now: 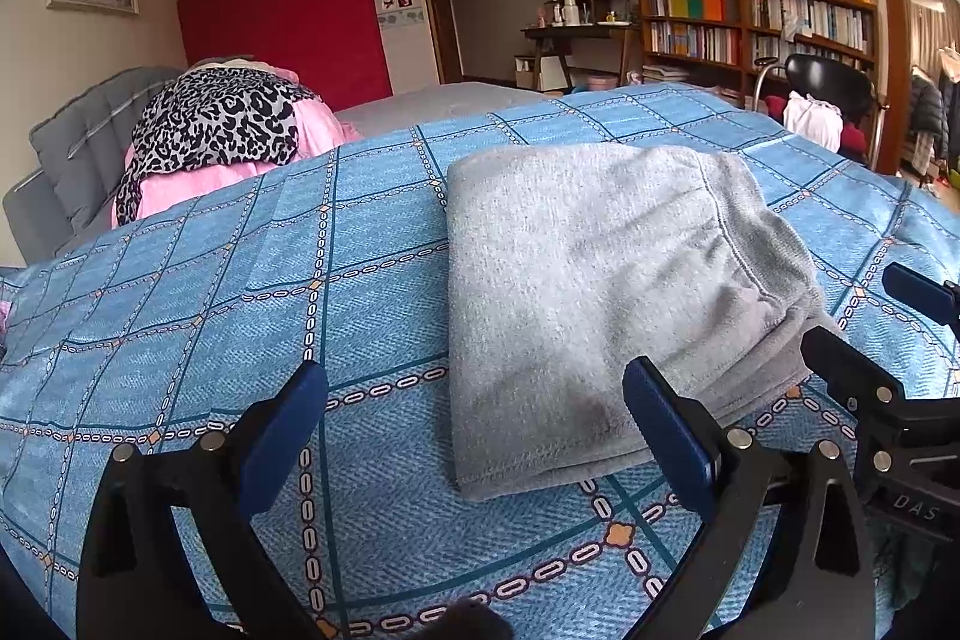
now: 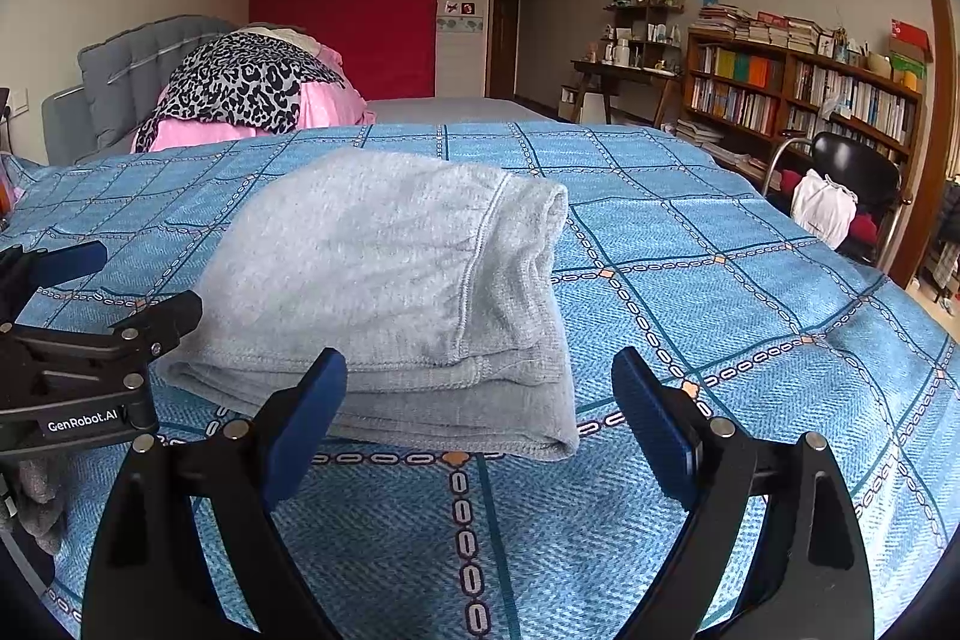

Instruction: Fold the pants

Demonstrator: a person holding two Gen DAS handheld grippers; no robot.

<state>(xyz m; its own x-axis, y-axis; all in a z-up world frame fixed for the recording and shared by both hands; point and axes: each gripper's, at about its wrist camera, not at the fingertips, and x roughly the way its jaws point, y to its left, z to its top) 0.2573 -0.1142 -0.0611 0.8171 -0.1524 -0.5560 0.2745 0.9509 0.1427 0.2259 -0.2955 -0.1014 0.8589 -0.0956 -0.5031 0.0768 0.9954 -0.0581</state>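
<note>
One folded grey pants [image 1: 606, 292] bundle lies unobstructed on the blue bedspread [image 1: 240, 292], behind it one leopard-print cloth [image 1: 222, 124]; left gripper [image 1: 474, 412] and right gripper [image 2: 480, 400] both spread wide, empty.

- The left gripper [image 1: 474, 406] has a glossy black frame that forks into two arms, each ending in a flat blue pad [image 1: 282, 430].
- Round silver screw heads sit at its joints.
- The right gripper [image 2: 480, 394] is built alike: black arms, blue pads [image 2: 651, 424], silver screws.
- White lettering "GenRobot.AI" marks the left gripper's black side body.
</note>
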